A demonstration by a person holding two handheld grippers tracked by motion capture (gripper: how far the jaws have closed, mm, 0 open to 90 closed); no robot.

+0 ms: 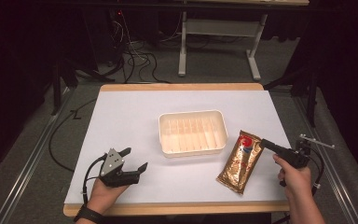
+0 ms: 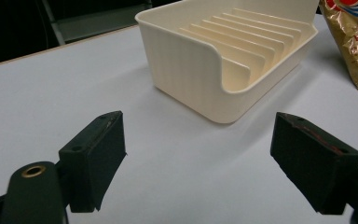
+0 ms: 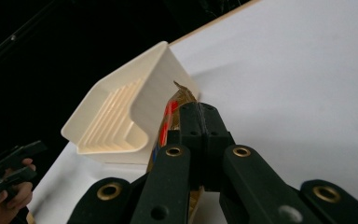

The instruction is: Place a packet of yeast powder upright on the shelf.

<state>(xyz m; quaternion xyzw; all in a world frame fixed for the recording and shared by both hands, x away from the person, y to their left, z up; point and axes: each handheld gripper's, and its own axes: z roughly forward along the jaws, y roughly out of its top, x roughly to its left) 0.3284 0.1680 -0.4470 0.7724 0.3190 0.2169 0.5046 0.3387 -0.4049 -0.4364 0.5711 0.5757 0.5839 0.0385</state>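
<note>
Right gripper (image 1: 264,143) clamped on gold packet (image 1: 240,162) near worktop's right edge; left gripper (image 1: 134,159) spread apart. Next, likely: lifting toward cream tray (image 1: 192,115).

Left tongs (image 1: 135,159) gape wide, low; right tongs (image 1: 262,143) seemingly closed, angled leftward.

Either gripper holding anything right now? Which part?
The right gripper is shut on the gold packet at its top edge, beside the cream tray. The left gripper is open and holds nothing.
</note>
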